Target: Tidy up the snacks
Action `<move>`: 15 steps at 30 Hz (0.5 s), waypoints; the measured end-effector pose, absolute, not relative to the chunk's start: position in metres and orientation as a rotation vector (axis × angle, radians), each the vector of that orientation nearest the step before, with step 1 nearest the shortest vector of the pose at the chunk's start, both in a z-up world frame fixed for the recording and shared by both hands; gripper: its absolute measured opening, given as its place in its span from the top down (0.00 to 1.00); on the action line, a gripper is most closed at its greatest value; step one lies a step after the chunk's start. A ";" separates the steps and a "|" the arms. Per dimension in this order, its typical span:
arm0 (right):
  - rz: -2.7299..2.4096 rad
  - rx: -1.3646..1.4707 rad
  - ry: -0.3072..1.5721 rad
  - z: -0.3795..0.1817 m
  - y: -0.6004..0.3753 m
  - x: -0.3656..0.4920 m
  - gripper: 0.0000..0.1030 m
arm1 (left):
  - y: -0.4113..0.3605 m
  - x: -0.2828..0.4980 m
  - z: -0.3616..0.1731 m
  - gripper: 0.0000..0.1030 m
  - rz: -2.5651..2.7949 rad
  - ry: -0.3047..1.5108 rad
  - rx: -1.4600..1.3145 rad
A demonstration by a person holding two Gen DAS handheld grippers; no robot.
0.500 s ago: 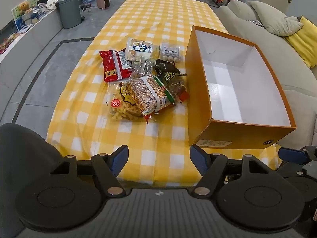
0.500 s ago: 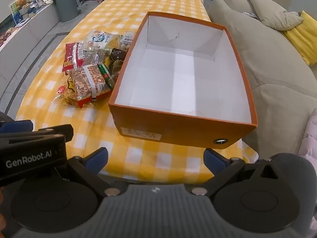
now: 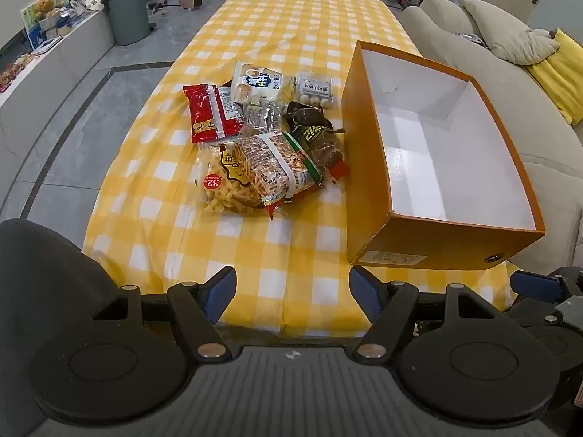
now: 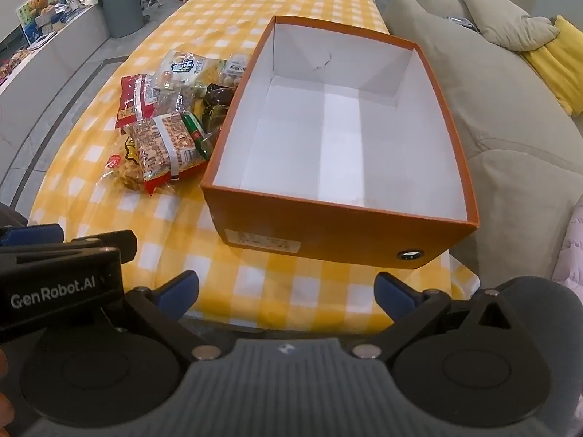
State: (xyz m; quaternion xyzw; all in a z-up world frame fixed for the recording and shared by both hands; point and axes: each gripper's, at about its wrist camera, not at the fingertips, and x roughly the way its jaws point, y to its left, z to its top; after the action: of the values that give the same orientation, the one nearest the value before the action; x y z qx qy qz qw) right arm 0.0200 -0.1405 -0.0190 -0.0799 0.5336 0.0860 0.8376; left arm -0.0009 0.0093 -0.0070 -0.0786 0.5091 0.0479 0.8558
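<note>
Grey tiled floor [image 3: 65,138] fills the left of the left wrist view, running alongside the long edge of the table, whose yellow-and-white checked cloth [image 3: 291,255] hangs rumpled over the near end at lower centre. At frame centre lies the heap of snacks: a glossy red packet [image 3: 209,113], a clear bag of curly yellow pasta [image 3: 227,185] under a crinkly brown-printed packet [image 3: 278,165], a pale bun packet [image 3: 257,82] behind, and a dark packet [image 3: 313,129] nearest the box. Bare cloth separates the heap from the near edge. To the right, just beside the heap, stands the rectangular orange cardboard box [image 3: 364,145], open-topped with a smooth white inside, holding nothing. A beige sofa [image 3: 503,83] crowds the right edge.

The left gripper [image 3: 291,293] hovers level off the near table end, blue pads spread wide, gripping nothing. In the right wrist view the right gripper [image 4: 286,296] hovers likewise, facing the box [image 4: 328,225], spread wide and empty.
</note>
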 end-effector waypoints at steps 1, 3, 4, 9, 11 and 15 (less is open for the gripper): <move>0.182 -0.169 1.130 -0.018 -0.141 0.021 0.03 | 0.006 0.000 -0.006 0.19 0.101 1.078 -0.168; 0.183 -0.164 1.129 -0.016 -0.143 0.022 0.03 | 0.006 0.000 -0.007 0.19 0.099 1.084 -0.182; 0.182 -0.160 1.128 -0.015 -0.144 0.022 0.03 | 0.006 0.000 -0.007 0.19 0.101 1.085 -0.182; 0.182 -0.162 1.130 -0.016 -0.143 0.022 0.03 | 0.005 0.001 -0.006 0.19 0.107 1.087 -0.171; 0.181 -0.158 1.133 -0.016 -0.143 0.022 0.03 | 0.005 0.001 -0.007 0.19 0.106 1.090 -0.174; 0.189 -0.150 1.147 -0.018 -0.143 0.023 0.03 | 0.005 0.001 -0.006 0.19 0.105 1.089 -0.174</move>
State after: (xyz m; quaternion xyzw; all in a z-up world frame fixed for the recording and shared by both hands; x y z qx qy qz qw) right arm 0.0230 -0.1433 -0.0176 -0.0707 0.5411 0.0892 0.8332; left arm 0.0010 0.0052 -0.0064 -0.0824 0.5173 0.0497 0.8504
